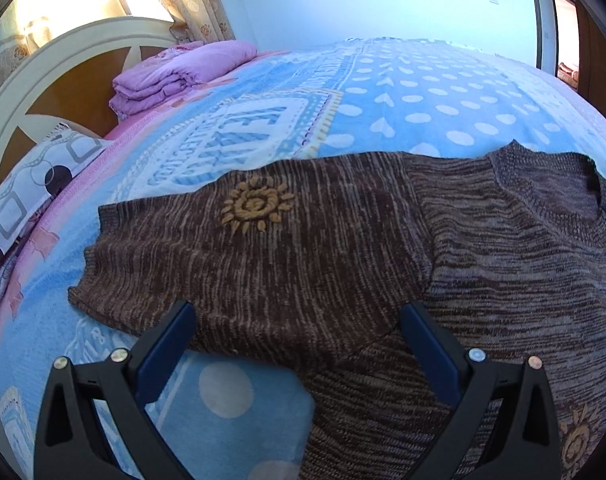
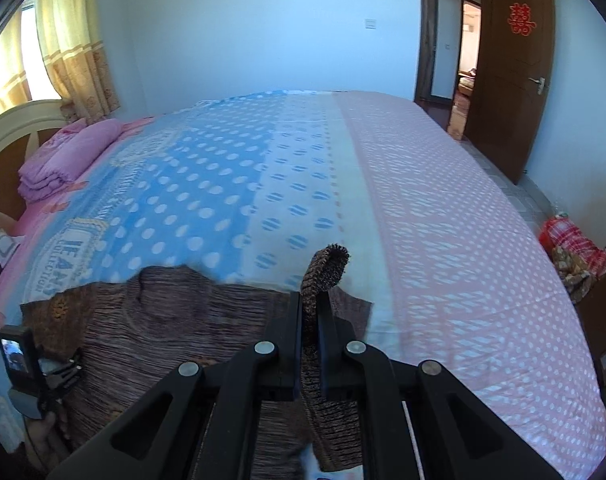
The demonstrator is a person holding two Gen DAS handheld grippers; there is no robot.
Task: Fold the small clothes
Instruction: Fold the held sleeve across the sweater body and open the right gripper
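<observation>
Blue dotted bedspread [image 1: 423, 92] carried the brown knit sweater [image 1: 303, 240], spread flat; left gripper [image 1: 299, 312] hovered wide open over it, holding nothing; right gripper [image 2: 309, 300] pinched its cuff [image 2: 327, 268] aloft.

A sunlit bedroom with pale blue walls [image 2: 243, 20] holds a wide bed [image 2: 443, 200] in blue and pink dotted covers, a white arched headboard [image 1: 19, 92], folded purple bedding [image 1: 175, 72], patterned curtains [image 2: 75, 52] and an open brown door [image 2: 519, 80].
</observation>
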